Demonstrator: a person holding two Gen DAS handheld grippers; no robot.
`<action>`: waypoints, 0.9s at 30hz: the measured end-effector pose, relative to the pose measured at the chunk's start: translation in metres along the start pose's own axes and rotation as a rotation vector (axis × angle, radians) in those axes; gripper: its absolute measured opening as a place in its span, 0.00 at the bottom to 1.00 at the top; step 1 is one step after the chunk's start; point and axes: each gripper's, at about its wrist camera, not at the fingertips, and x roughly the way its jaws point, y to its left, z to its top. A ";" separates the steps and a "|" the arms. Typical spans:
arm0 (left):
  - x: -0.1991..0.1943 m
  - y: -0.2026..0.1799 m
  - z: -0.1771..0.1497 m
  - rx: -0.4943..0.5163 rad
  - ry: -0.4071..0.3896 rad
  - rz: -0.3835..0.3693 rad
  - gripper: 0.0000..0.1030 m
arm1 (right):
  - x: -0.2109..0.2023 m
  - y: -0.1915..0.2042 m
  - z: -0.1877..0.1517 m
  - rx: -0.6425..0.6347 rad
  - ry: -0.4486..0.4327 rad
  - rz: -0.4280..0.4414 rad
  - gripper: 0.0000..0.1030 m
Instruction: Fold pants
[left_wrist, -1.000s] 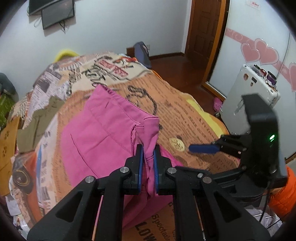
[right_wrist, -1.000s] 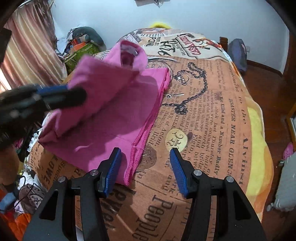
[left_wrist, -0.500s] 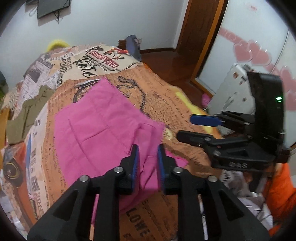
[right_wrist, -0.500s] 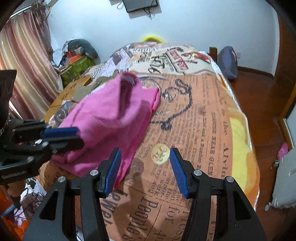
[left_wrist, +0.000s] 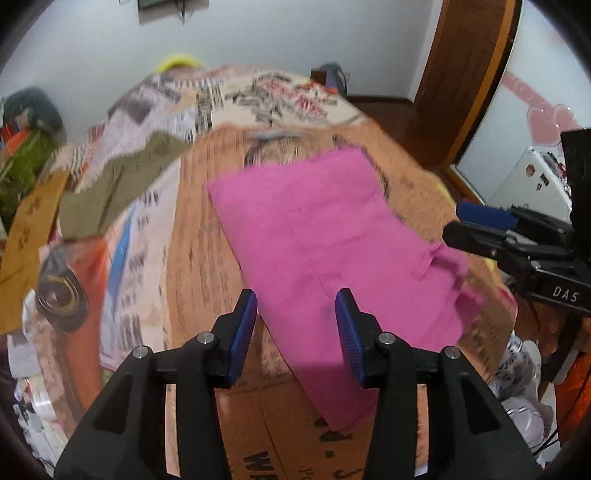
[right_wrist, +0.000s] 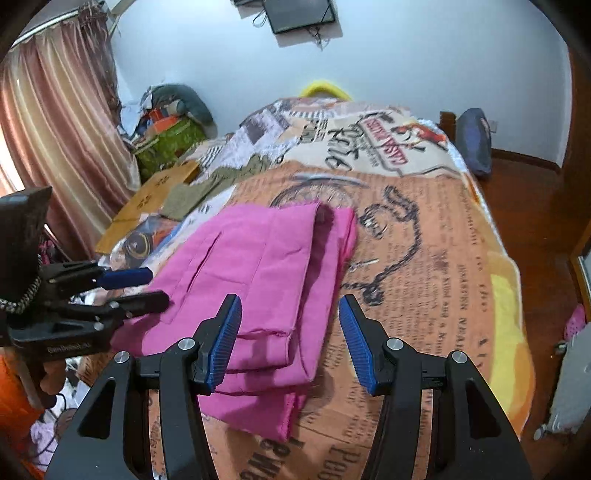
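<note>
Pink pants (left_wrist: 332, 236) now released, folded lengthwise up the bed (left_wrist: 207, 258); left hand-held gripper (left_wrist: 295, 325) opening, right hand-held gripper (right_wrist: 288, 332) spread, both empty

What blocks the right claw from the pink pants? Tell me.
Nothing visible. The right claw hangs open just above the folded pink pants on the bedspread, with no object between them. The left claw is off to the side.

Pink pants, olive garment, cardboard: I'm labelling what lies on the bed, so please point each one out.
Pink pants (right_wrist: 258, 280), right wrist view, on the flat top layer.
Olive garment (left_wrist: 122, 181), left wrist view, on its middle.
Cardboard (right_wrist: 147, 199), right wrist view, on its printed face.
</note>
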 end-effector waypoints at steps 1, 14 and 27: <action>0.004 -0.001 -0.003 0.004 0.003 0.006 0.50 | 0.008 -0.001 -0.004 -0.005 0.022 -0.021 0.50; 0.002 0.025 0.008 -0.053 -0.020 -0.022 0.66 | 0.012 -0.017 -0.028 0.071 0.050 0.011 0.58; 0.075 0.086 0.090 -0.121 0.052 -0.114 0.66 | 0.009 -0.019 -0.029 0.067 0.058 0.018 0.58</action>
